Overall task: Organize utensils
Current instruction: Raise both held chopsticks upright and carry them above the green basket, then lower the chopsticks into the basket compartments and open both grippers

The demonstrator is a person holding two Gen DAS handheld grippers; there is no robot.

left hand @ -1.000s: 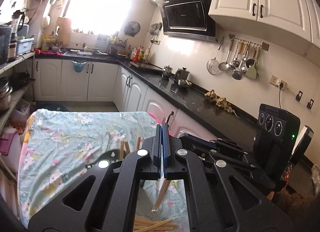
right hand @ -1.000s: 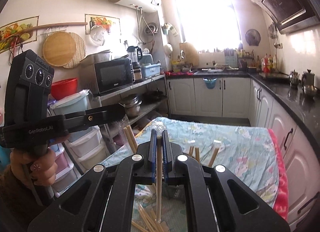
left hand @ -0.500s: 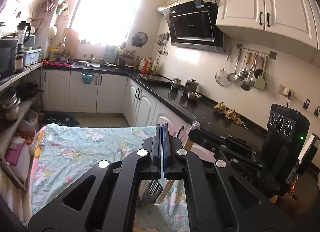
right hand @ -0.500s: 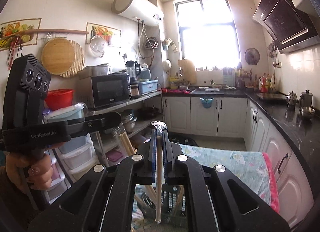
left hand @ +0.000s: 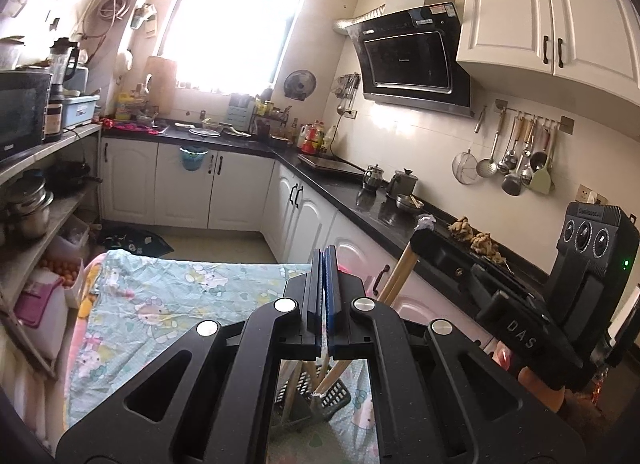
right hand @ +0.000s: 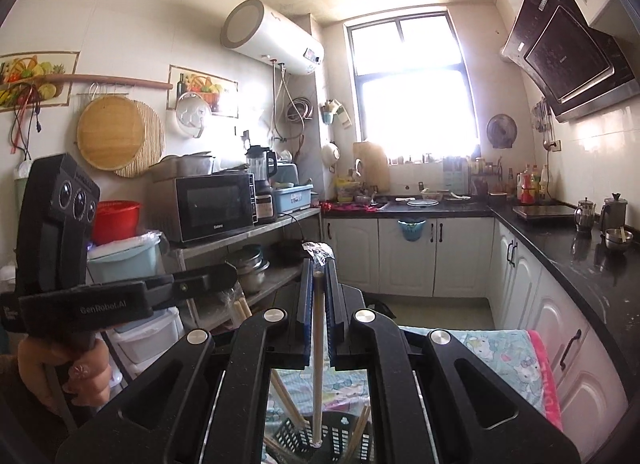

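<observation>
My right gripper [right hand: 319, 268] is shut on an upright wooden chopstick [right hand: 318, 344] with crinkled clear wrap at its top end; its lower end hangs just above a black slotted basket [right hand: 336, 436]. In the left wrist view the same gripper [left hand: 420, 236] holds the chopstick [left hand: 400, 272] slanting down toward the basket [left hand: 332, 400]. My left gripper [left hand: 324, 260] has its pads pressed together. From the right wrist view, the left gripper [right hand: 228, 276] pinches the clear wrap of a chopstick pair [right hand: 240, 306] that hangs under its tip. A person's hand grips each handle.
The basket stands on a table under a pale blue cartoon cloth [left hand: 160, 304] and holds several more chopsticks. A black counter [left hand: 360, 204] with white cabinets runs along the right. Metal shelves [right hand: 240, 248] with a microwave and pots stand to the left.
Both grippers have risen with their chopsticks and tilted upward. The table has sunk low in both views, and the black basket now shows beneath the fingers.
</observation>
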